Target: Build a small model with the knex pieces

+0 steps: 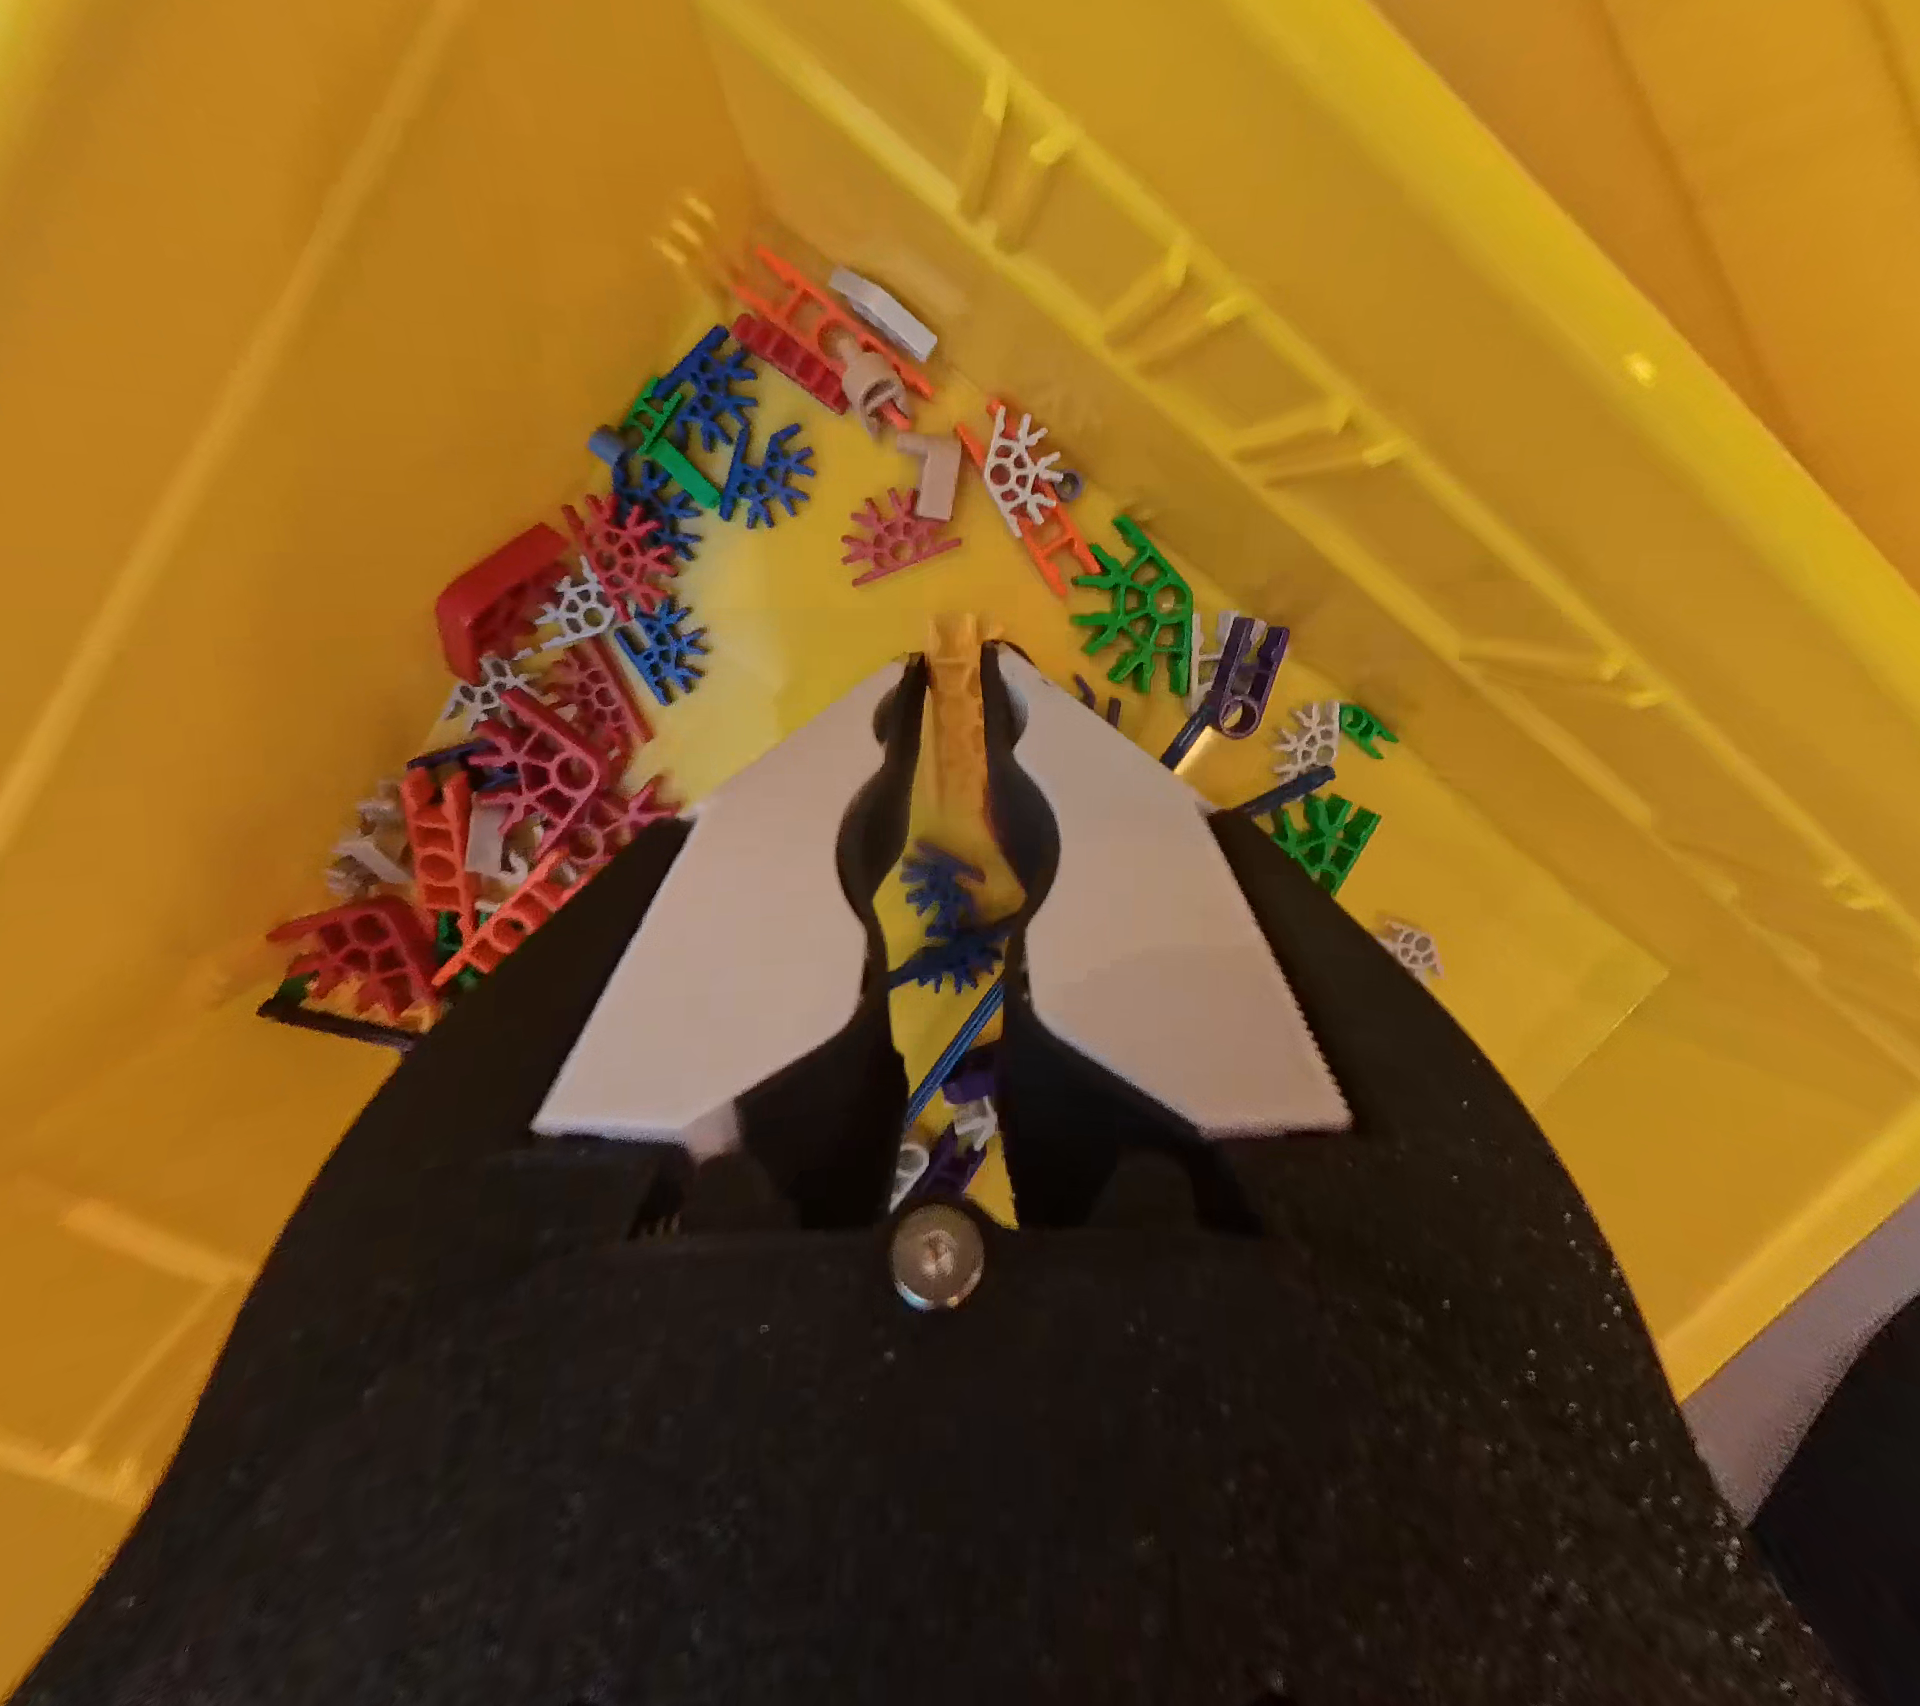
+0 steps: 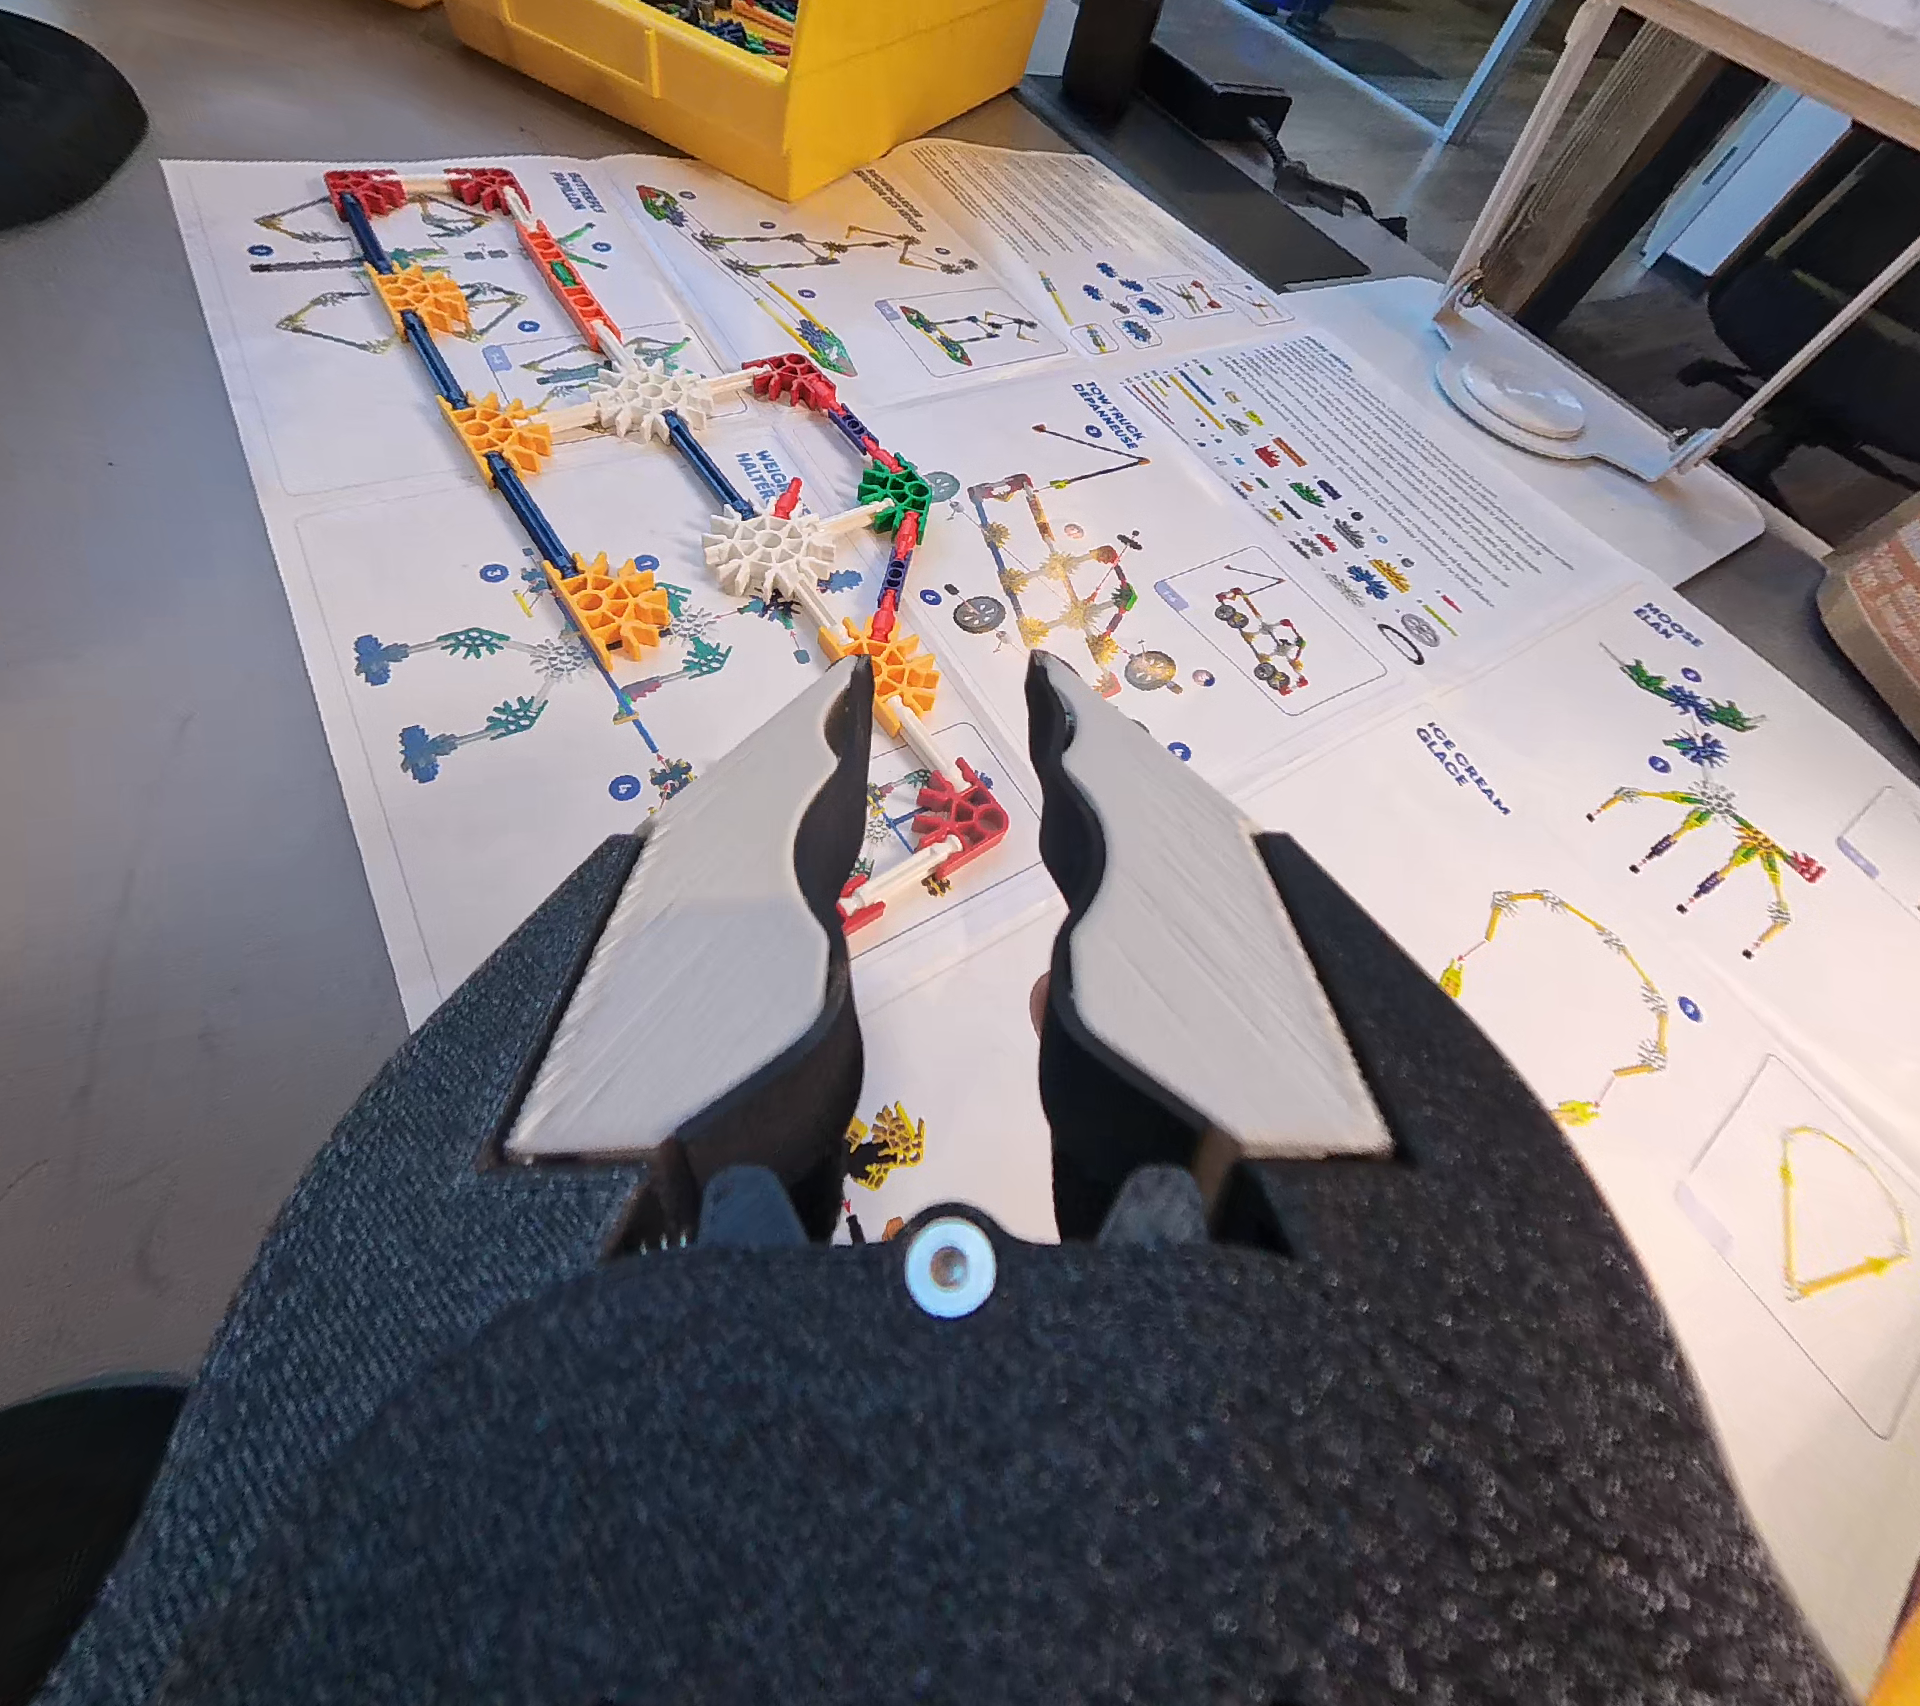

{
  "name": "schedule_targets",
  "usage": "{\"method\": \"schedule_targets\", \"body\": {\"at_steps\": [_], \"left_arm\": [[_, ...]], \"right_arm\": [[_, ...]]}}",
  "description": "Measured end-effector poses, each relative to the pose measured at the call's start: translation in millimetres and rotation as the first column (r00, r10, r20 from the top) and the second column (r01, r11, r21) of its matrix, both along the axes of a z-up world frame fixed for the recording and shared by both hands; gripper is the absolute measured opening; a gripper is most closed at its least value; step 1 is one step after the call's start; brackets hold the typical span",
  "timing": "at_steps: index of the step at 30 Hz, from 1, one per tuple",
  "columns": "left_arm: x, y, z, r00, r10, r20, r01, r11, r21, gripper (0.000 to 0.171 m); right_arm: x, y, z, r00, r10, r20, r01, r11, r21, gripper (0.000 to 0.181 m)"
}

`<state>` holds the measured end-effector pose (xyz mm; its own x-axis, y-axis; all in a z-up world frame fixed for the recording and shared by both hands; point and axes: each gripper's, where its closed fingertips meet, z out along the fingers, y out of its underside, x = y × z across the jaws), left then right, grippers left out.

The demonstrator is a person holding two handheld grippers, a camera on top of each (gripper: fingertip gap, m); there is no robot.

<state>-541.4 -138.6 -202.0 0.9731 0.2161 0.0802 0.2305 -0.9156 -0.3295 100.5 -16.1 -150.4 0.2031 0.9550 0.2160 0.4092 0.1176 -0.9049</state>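
In the left wrist view my left gripper (image 1: 956, 669) is inside a yellow bin (image 1: 1143, 222), shut on a yellow-orange connector piece (image 1: 956, 690) held upright between the fingertips, above several loose red, blue, green, white and orange connectors (image 1: 623, 555) on the bin floor. In the right wrist view my right gripper (image 2: 948, 682) is open and empty, just above a flat built frame of rods and connectors (image 2: 623, 430) lying on a printed instruction sheet (image 2: 1351, 825). Its left fingertip is next to an orange connector (image 2: 894, 664) of that frame.
Two yellow bins (image 2: 831, 46) with loose parts stand at the far edge of the grey table (image 2: 156, 721). A white lamp stand (image 2: 1538, 409) and a black box (image 2: 1112, 46) are at the far right. A dark round object (image 2: 52, 108) lies at the left. The tips of one gripper are about 65 centimeters away from the tips of the other.
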Motion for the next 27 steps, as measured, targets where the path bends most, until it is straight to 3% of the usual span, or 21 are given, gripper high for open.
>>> {"method": "schedule_targets", "body": {"at_steps": [1,6,10,11,13,16,20,27], "left_arm": [[-1,-2,4,1.000,-0.002,-0.009,0.002,1.000,0.002,0.000],[-5,-9,30,0.999,0.002,-0.037,0.000,0.999,0.040,0.000],[2,-11,29,1.000,0.008,-0.011,-0.008,0.999,0.044,0.000],[4,-9,25,1.000,0.013,-0.007,-0.013,0.999,0.049,0.004],[8,-5,15,1.000,0.010,-0.005,-0.009,0.999,0.043,0.032],[14,0,1,1.000,-0.021,-0.012,0.022,0.999,0.028,0.048],[20,9,-5,0.999,-0.025,0.020,0.025,0.999,0.039,0.034],[19,8,-4,0.999,-0.039,0.019,0.039,0.999,0.030,0.034]], "right_arm": [[0,0,0,1.000,0.003,-0.001,-0.003,1.000,0.000,0.029],[-1,-3,2,1.000,0.014,-0.004,-0.014,1.000,0.007,0.029],[-1,-5,5,1.000,0.020,-0.009,-0.020,1.000,0.016,0.029],[-1,-5,5,1.000,0.020,-0.010,-0.020,1.000,0.018,0.029],[-1,-5,6,1.000,0.017,-0.012,-0.017,1.000,0.020,0.029],[0,-4,7,1.000,0.011,-0.015,-0.011,1.000,0.018,0.029],[1,-2,6,1.000,0.000,-0.014,0.000,1.000,0.017,0.029],[2,-1,3,1.000,-0.002,-0.009,0.003,1.000,0.007,0.029]]}}
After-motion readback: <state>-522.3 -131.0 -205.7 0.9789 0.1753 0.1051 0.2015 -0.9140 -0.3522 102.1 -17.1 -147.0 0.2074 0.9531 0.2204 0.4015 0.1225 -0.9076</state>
